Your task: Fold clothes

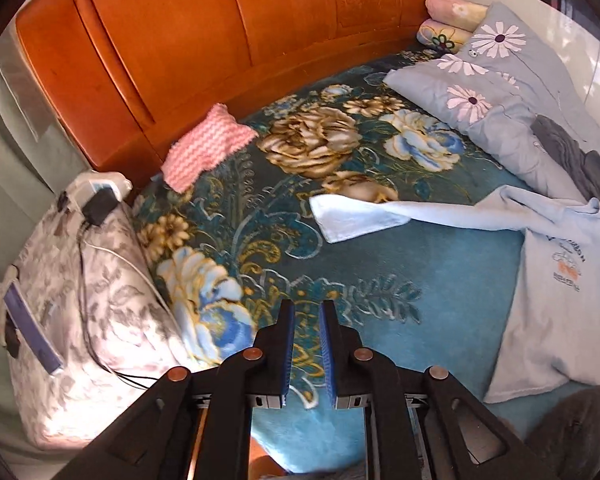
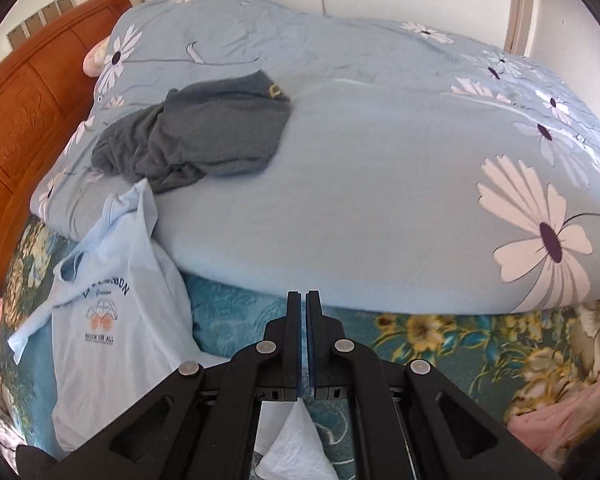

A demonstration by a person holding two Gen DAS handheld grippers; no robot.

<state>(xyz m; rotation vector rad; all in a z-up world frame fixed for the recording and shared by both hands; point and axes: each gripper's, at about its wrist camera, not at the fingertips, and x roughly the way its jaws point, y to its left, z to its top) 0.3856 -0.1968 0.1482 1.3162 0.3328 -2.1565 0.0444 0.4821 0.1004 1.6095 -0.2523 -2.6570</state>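
Lying spread on the teal floral blanket (image 1: 440, 264), light blue T-shirt (image 1: 556, 300), one sleeve outstretched. Left gripper (image 1: 307, 316) slightly parted, empty; right gripper (image 2: 303, 300) pressed together, possibly pinching white cloth (image 2: 296, 448) beneath.

A bedroom in a home

A bed fills both views, spread with a teal floral blanket (image 1: 340, 184) and backed by a glossy orange-brown wooden headboard (image 1: 220, 40). A pale blue quilt (image 2: 380, 184) printed with daisies is heaped on it, with rolled pillows (image 1: 452, 20) against the headboard. Clothes lie about on the bedding: a light blue T-shirt (image 2: 116, 320) and a dark grey garment (image 2: 204, 136).
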